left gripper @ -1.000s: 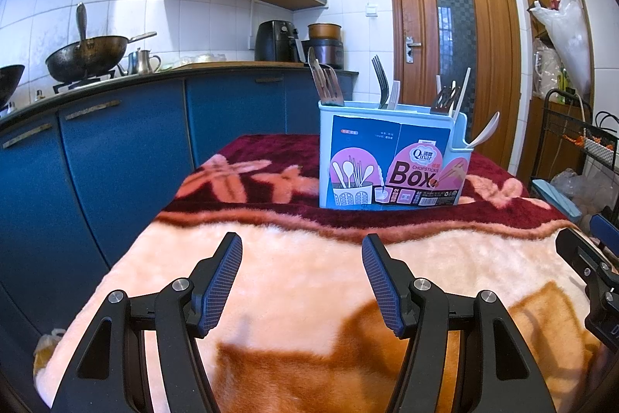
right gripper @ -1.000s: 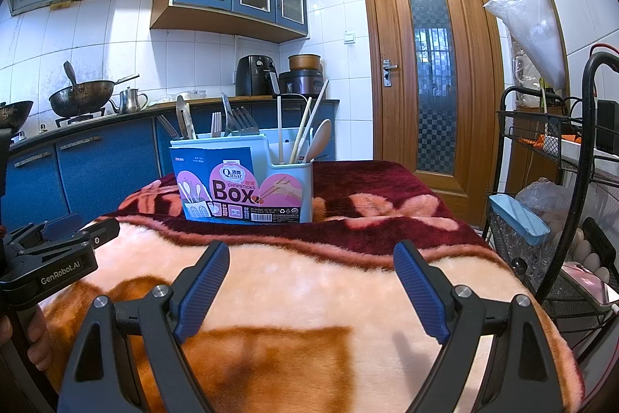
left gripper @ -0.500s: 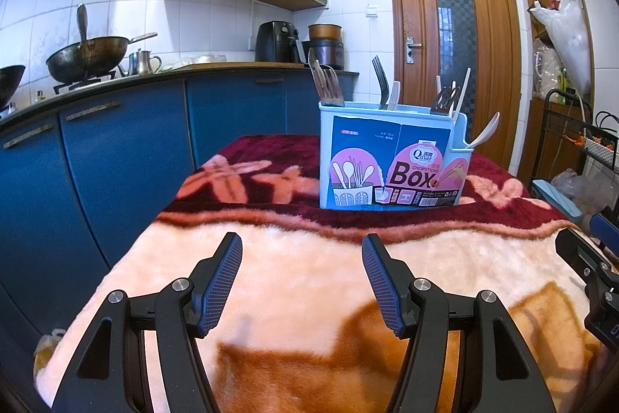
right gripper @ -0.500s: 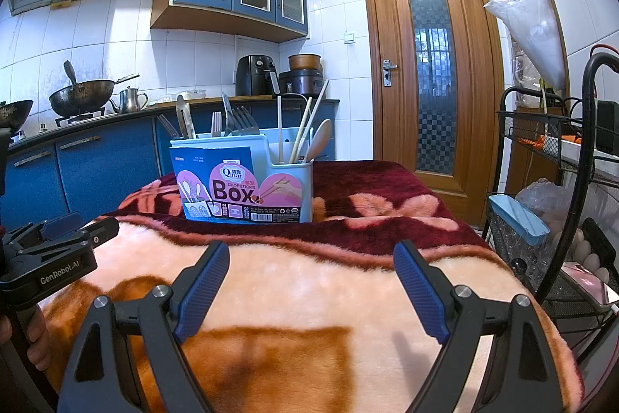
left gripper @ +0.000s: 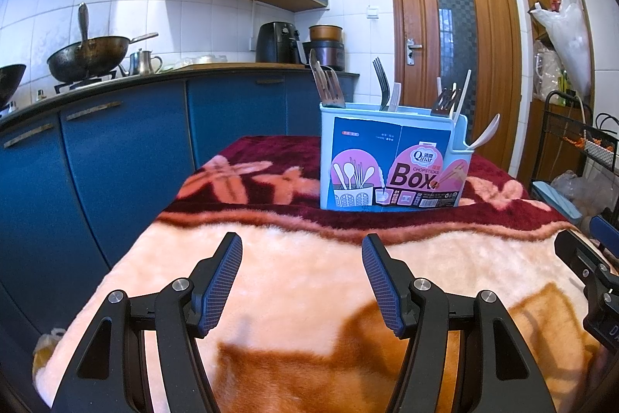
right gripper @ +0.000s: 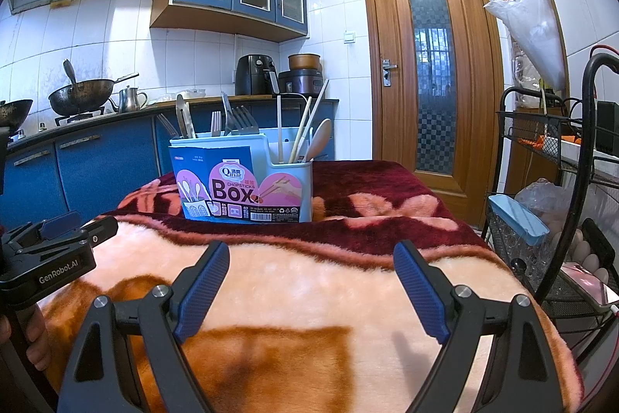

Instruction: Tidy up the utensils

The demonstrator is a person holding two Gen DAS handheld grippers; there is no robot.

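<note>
Holder [left gripper: 390, 157] sits mid-frame in the left wrist view, slightly right of centre – pale blue plastic utensil box with a "Chopsticks Box" cardboard label across the front, standing upright on the dark red band of the blanket [left gripper: 309, 277]. In the right wrist view the same holder [right gripper: 240, 177] is left of centre. Contents, all upright or leaning: forks [right gripper: 241, 120] and a few metal handles in the taller back section, chopsticks [right gripper: 309, 120] and a wooden spoon [right gripper: 319, 140] in the lower side pocket on its right. A white spoon [left gripper: 483, 136] leans out of that pocket in the left view.

Left gripper [left gripper: 301, 275] – lower centre of its frame, jaws moderately apart, nothing between them, over the peach part of the blanket, well short of the holder. Right gripper [right gripper: 311, 277] – lower centre, jaws wide, also empty.

Background: blue cabinets [left gripper: 116, 157] at left, wok [left gripper: 87, 55] on the stove upper left, wooden door [right gripper: 429, 64] upper right, wire rack [right gripper: 549, 188] at right edge.
</note>
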